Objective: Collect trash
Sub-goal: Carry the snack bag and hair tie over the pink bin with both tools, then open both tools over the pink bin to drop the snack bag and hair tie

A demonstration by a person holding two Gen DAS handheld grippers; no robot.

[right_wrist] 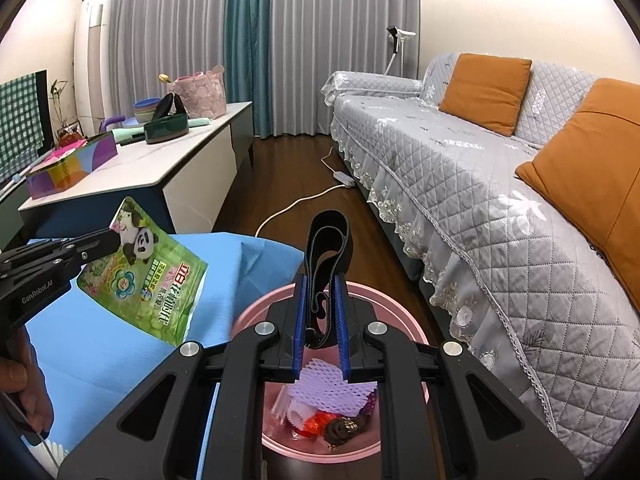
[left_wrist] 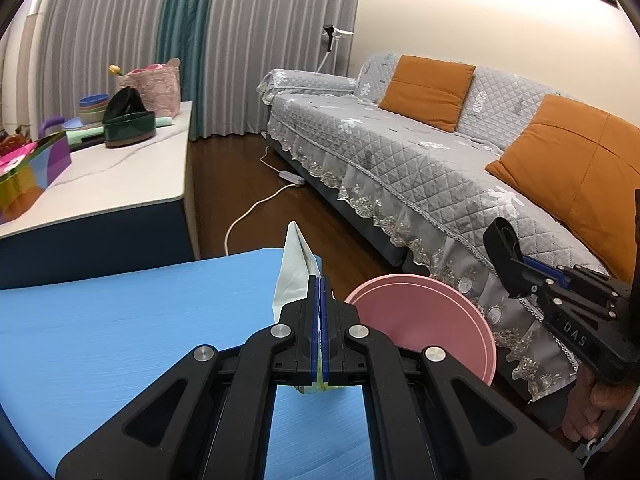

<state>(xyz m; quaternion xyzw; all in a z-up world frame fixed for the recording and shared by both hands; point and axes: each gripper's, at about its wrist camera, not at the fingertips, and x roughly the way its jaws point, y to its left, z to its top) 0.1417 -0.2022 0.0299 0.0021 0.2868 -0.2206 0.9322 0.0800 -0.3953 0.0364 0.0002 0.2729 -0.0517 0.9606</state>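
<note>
Two hand-held grippers are showing: the left hand-held gripper (left_wrist: 320, 280) and the right hand-held gripper (right_wrist: 323, 280). One green panda-printed packet (right_wrist: 152, 272) is hanging in the left one, and one folded black strap (right_wrist: 326, 248) is standing in the right one. One pink bin (right_wrist: 400, 300) is sitting below, holding one purple foam net (right_wrist: 328, 388) and perhaps three or four smaller scraps, too jumbled to count surely. Two orange cushions (right_wrist: 486, 90) are leaning on one grey sofa (right_wrist: 460, 168). One blue-covered table (left_wrist: 120, 320) is lying in front.
</note>
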